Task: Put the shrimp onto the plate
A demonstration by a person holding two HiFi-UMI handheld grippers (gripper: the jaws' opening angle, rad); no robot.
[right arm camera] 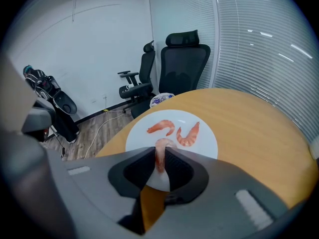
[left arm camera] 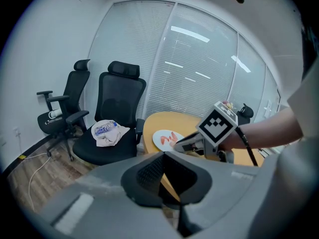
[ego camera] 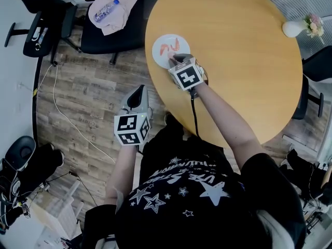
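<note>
The right hand-held gripper [right arm camera: 160, 162] pinches a curled pink shrimp [right arm camera: 161, 146] between its narrowly parted jaws, just above the near rim of the round white plate [right arm camera: 209, 144]. On the plate lie two more pink shrimps [right arm camera: 188, 135]. The left hand-held gripper [ego camera: 137, 94], jaws together and empty, hangs well apart from the plate, off the edge of the round wooden desk [ego camera: 233, 45].

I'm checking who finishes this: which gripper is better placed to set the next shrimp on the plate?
Right. The right gripper holds a shrimp between its jaws over the plate's near edge. The left gripper hangs off the table, over the floor, with nothing between its jaws.
</note>
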